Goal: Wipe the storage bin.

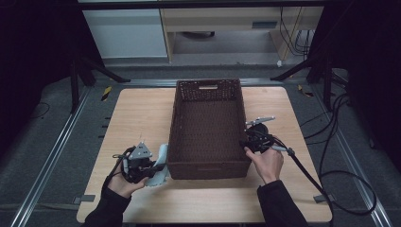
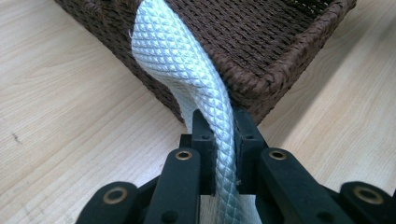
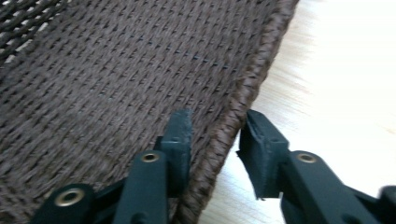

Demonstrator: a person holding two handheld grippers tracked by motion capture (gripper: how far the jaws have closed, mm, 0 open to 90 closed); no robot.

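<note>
A dark brown woven basket (image 1: 208, 90) stands in the middle of the wooden table (image 1: 142, 113). At its near left corner my left gripper (image 1: 158, 169) is shut on a thick white braided rope (image 1: 162, 153). In the left gripper view the rope (image 2: 177, 51) runs up from between the jaws of the left gripper (image 2: 223, 126) and lies against the basket's corner (image 2: 280, 51). My right gripper (image 1: 246, 142) is at the basket's right wall. In the right gripper view the right gripper (image 3: 217, 123) stands open astride the rim (image 3: 243, 93), one jaw inside and one outside, with a gap beside the outer one.
Black cables (image 1: 331, 142) trail off the table's right side onto the floor. Dark stand legs (image 1: 75, 80) rise at the far left and far right. Bare tabletop lies on both sides of the basket and in front of it.
</note>
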